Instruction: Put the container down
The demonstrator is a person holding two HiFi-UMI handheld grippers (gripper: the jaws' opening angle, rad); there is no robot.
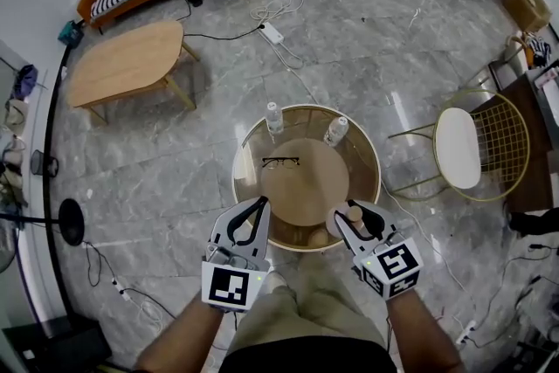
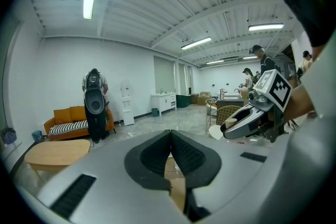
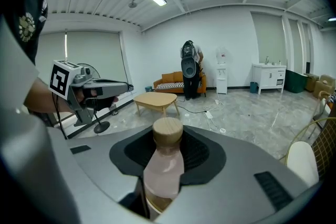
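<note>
The container (image 3: pixel 166 165) is a small pinkish bottle with a tan cap, upright between the jaws of my right gripper (image 1: pixel 355 220), which is shut on it. In the head view the container (image 1: pixel 354 213) hangs over the near right rim of a round table (image 1: pixel 307 181) with a wooden top and a gold frame. My left gripper (image 1: pixel 260 207) is shut and holds nothing, its jaws meeting over the table's near left rim. In the left gripper view the closed left gripper (image 2: pixel 169 137) points out across the room.
Two clear bottles (image 1: pixel 274 118) (image 1: pixel 336 131) stand at the table's far edge, and a pair of glasses (image 1: pixel 280 161) lies left of centre. A white-seated wire chair (image 1: pixel 458 148) is to the right. A wooden coffee table (image 1: pixel 131 57) and floor cables (image 1: pixel 272 32) lie beyond.
</note>
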